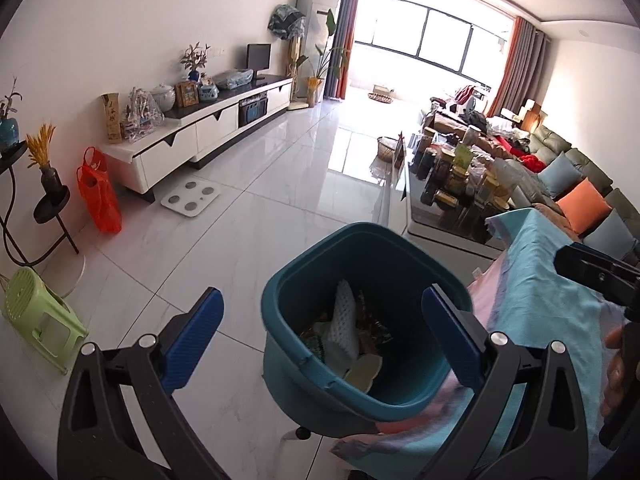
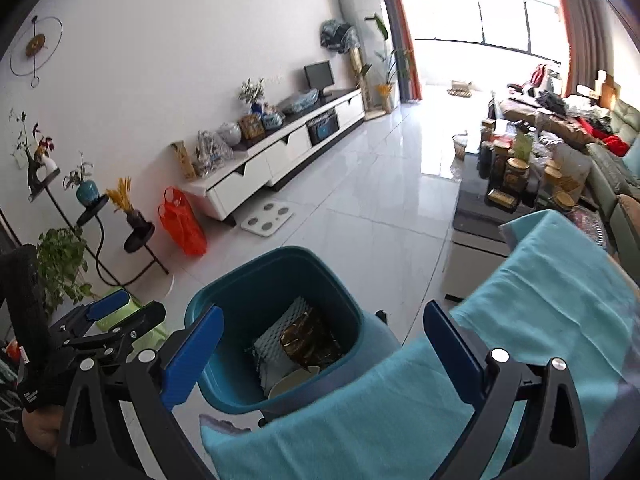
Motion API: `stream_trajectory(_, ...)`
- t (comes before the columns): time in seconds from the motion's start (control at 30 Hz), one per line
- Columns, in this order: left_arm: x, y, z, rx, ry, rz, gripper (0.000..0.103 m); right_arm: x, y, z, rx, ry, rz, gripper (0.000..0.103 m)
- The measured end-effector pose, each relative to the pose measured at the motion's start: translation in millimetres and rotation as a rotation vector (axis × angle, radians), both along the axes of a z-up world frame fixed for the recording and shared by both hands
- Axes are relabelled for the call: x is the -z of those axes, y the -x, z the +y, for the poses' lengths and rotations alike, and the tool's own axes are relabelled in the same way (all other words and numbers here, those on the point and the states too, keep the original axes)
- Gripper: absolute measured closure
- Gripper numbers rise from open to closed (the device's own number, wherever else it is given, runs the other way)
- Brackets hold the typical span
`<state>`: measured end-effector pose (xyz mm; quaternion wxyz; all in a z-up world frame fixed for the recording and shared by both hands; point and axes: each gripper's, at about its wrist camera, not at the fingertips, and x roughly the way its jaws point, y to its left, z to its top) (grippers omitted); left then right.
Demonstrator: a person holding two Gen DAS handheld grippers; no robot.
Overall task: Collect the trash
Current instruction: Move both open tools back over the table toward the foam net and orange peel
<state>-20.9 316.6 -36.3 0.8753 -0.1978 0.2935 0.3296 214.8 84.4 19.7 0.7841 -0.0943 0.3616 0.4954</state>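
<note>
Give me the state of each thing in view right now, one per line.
Trash bin: upright on the floor, no lid, partly filled.
White foam netting: inside the bin.
Left claw: open, empty.
Right claw: open, empty.
Teal cloth: draped over a surface beside the bin.
Orange bag: standing against the TV cabinet's end.
Green stool: tipped on its side.

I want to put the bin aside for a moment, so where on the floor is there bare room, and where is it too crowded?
Bare tiles run between the teal bin and the white TV cabinet, bordered by the bathroom scale and orange bag. More open floor stretches toward the window. The coffee table is packed with jars, and the green stool corner is tight.
</note>
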Motion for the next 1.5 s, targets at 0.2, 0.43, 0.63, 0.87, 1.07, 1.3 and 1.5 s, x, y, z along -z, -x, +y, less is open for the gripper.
stream_trajectory(0.2, -20, -5, -24, 0.043, -0.04, -0.044, 0.005, -17, 6, -47, 0.066, -0.045, -0.04, 0.007)
stream_trajectory(0.43, -41, -15, -59, 0.113, -0.085, -0.079, 0.005, -28, 12, -107, 0.172, -0.084, -0.082, 0.007)
stream_trajectory(0.63, -51, -30, -94, 0.197, -0.102, -0.101, 0.005, -34, 17, -156, 0.268, -0.107, -0.117, 0.007)
stream_trajectory(0.87, -56, -40, -121, 0.255, -0.103, -0.109, 0.005, -40, 21, -205, 0.358, -0.135, -0.145, 0.007)
stream_trajectory(1.07, -60, -47, -147, 0.315, -0.106, -0.126, 0.005, -42, 32, -237, 0.429, -0.126, -0.192, 0.007)
stream_trajectory(1.3, -63, -61, -191, 0.412, -0.119, -0.154, 0.005, -39, 40, -284, 0.542, -0.109, -0.235, 0.007)
stream_trajectory(1.5, -60, -78, -229, 0.515, -0.137, -0.151, 0.005, -31, 40, -323, 0.637, -0.097, -0.223, 0.007)
